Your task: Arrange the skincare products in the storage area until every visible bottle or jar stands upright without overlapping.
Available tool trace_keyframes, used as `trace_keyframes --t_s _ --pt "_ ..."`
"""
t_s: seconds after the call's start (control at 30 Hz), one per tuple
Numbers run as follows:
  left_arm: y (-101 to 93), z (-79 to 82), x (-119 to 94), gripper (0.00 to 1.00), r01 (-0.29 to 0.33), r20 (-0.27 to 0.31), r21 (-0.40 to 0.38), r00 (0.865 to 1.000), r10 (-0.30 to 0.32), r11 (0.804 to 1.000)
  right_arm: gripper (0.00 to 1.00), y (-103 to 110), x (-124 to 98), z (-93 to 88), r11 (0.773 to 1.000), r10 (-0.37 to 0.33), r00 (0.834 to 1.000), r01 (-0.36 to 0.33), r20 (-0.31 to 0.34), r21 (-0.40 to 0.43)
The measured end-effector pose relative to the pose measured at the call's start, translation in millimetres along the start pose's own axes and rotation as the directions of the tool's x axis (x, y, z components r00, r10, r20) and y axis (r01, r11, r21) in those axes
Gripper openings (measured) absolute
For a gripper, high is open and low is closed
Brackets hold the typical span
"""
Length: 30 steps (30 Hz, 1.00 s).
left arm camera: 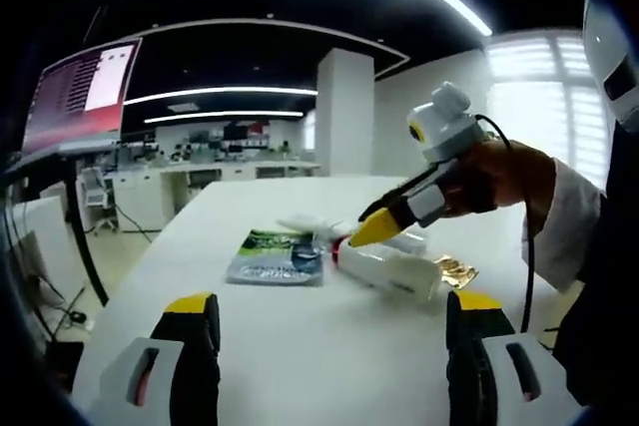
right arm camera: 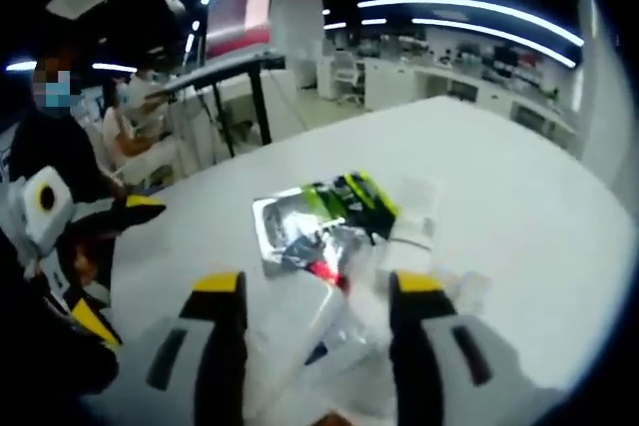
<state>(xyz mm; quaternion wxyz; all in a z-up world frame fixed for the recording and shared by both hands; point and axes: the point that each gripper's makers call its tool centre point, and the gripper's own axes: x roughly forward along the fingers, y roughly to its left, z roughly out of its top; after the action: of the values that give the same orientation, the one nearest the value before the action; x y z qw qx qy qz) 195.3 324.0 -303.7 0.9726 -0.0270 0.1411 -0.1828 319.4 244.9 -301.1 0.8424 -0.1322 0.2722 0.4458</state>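
On a white table (left arm camera: 300,346), skincare products (left arm camera: 394,268) lie toppled mid-surface, none upright; right gripper (right arm camera: 318,306) descends open-jawed, left gripper (left arm camera: 334,331) open, empty.

The right gripper (right arm camera: 318,341) hangs over the white worktop (right arm camera: 519,187) with its jaws apart, a clear packet (right arm camera: 319,321) lying between them. Just beyond lies a green-and-silver sachet (right arm camera: 319,212). The left gripper (right arm camera: 95,246) enters at left.
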Motion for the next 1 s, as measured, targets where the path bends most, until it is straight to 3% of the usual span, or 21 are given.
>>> trace_keyframes --t_s 0.7,1.0 --pt "11.0 -3.8 -9.1 0.94 -0.016 0.007 -0.021 1.000 0.016 1.000 0.50 2.0 24.0 -6.3 1.000 0.009 0.999 -0.009 -0.047 -0.005" --pt "1.9 -1.3 -3.3 0.94 0.021 0.009 0.009 1.000 -0.021 1.000 0.49 -7.1 30.6 -5.7 1.000 -0.013 0.998 0.014 -0.066 0.019"
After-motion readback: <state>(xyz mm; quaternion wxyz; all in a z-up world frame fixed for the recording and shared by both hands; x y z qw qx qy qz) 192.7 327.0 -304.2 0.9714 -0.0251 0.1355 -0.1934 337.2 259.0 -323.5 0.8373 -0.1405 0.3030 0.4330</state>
